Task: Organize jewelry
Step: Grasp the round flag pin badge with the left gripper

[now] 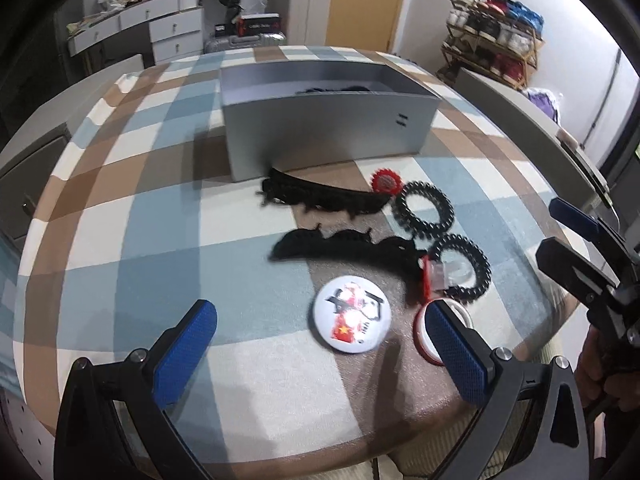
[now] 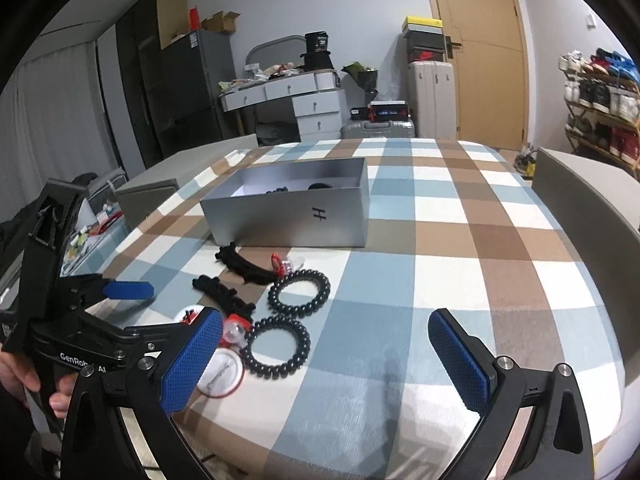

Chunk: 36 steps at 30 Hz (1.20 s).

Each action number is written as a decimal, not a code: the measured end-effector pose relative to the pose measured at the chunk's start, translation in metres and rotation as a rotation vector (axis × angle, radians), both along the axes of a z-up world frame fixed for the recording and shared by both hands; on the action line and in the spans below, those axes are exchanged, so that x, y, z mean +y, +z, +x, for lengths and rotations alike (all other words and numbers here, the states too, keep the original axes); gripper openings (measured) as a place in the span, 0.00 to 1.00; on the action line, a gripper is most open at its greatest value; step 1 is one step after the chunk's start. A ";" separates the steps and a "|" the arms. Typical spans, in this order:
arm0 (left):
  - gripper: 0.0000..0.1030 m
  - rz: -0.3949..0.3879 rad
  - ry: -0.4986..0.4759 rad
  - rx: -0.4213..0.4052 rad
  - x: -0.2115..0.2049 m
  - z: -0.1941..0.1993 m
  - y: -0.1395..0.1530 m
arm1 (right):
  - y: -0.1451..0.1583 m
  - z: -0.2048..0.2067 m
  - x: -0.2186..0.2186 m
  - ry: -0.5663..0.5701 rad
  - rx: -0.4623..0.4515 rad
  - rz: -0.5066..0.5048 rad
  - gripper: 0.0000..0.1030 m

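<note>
Step in hand, as judged: pick a loose piece and place it in the open grey cardboard box (image 1: 320, 136) at the far side of the checked-cloth desk (image 1: 160, 240). Approach the round white printed badge (image 1: 351, 321) squarely from above; being flat, it may slide.

Left gripper (image 1: 320, 354): jaws wide apart, empty, hovering near the badge. Right gripper (image 2: 326, 360): jaws wide apart, empty, beside the black spiral hair ties (image 2: 279, 348). Two black toothed hair clips (image 1: 344, 248) lie between badge and box.
</note>
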<state>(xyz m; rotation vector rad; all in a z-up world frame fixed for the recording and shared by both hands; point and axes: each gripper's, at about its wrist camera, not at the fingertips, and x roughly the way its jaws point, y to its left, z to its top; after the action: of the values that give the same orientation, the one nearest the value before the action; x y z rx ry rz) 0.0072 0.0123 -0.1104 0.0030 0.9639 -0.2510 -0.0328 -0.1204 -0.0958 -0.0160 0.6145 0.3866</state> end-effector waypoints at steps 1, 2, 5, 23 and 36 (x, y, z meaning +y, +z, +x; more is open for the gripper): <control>0.98 0.011 -0.001 0.005 -0.002 0.000 -0.002 | -0.001 0.000 0.000 -0.001 0.001 0.001 1.00; 0.98 0.024 0.001 0.009 -0.004 0.001 -0.003 | -0.002 -0.001 -0.001 -0.003 0.005 0.003 1.00; 0.91 0.044 0.001 0.014 -0.007 0.003 -0.003 | -0.005 0.000 -0.002 -0.008 0.017 0.012 1.00; 0.36 0.168 -0.106 0.013 -0.026 -0.002 0.000 | -0.005 -0.002 -0.003 0.006 0.036 0.030 1.00; 0.36 0.082 0.022 -0.036 0.008 -0.001 0.021 | -0.008 -0.006 0.017 0.122 0.082 0.070 0.94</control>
<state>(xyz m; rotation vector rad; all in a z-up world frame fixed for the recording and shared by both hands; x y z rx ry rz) 0.0057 0.0203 -0.0892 0.0718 0.9375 -0.1900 -0.0393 -0.1039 -0.1043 0.0292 0.6830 0.5283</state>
